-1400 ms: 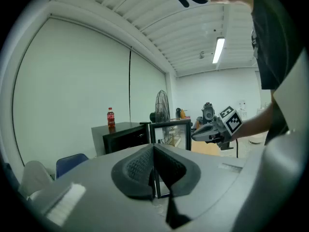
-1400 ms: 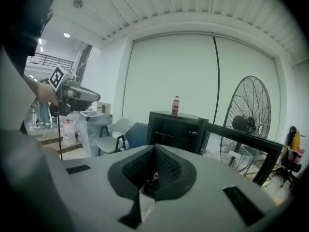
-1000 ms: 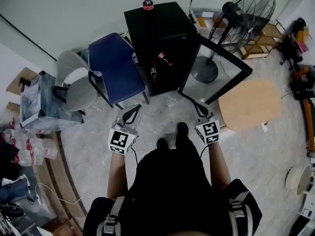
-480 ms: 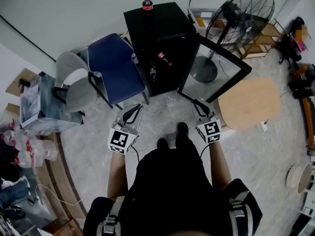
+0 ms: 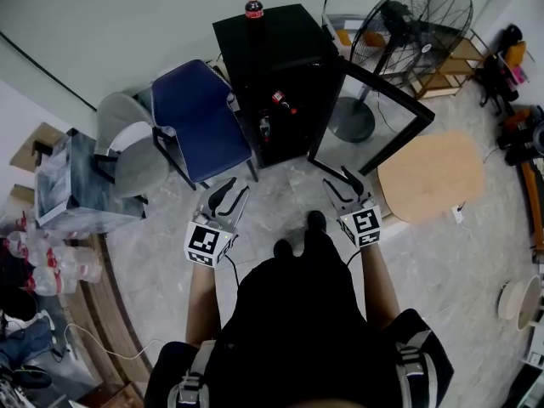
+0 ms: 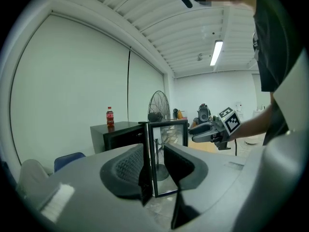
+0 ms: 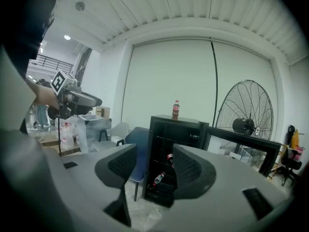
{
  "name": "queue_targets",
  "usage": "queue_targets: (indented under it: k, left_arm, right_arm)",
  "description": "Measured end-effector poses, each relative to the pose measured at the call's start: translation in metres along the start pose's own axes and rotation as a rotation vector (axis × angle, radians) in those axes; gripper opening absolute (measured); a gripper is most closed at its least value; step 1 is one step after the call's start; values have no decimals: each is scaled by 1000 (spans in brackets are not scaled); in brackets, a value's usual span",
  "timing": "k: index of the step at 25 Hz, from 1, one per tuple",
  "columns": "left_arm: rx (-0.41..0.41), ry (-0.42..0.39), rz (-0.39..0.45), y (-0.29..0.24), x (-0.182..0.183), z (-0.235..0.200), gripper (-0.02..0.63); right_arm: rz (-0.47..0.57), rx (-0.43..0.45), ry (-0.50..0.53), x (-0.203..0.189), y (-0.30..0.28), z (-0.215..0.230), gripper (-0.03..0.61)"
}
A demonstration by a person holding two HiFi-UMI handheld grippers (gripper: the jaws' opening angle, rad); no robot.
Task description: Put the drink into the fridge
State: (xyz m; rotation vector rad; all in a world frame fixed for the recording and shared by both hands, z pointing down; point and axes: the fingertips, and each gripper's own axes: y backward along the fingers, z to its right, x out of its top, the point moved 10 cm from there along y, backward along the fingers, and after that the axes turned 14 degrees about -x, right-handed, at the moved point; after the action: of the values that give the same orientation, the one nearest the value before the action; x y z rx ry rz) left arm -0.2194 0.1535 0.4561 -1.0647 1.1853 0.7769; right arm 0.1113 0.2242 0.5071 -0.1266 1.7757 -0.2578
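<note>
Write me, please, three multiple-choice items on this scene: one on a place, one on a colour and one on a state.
1. Where does the red-capped bottle stand?
A. on the round table
B. on top of the fridge
C. on the floor

2. What colour is the chair nearest the fridge?
A. blue
B. yellow
C. green

3. How is the fridge door?
A. shut
B. taken off
C. swung open

Answers:
1 B, the bottle stands upright on the fridge's black top.
2 A, its seat and back are blue.
3 C, the door stands out at an angle from the fridge's front.
</note>
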Motion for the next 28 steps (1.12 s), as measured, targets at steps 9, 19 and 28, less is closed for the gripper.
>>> queue_targets:
  k: [9, 19, 28]
  left_arm:
    - [17, 13, 14, -2, -3, -13, 176]
    - [38, 23, 27, -17, 0, -36, 181]
    - [54, 41, 25, -33, 5, -67, 181]
  right_arm:
    - [2, -9, 0, -2, -14, 5, 293]
    - [31, 17, 0, 3, -50, 16, 298]
    - [23, 35, 1, 17, -87, 27, 298]
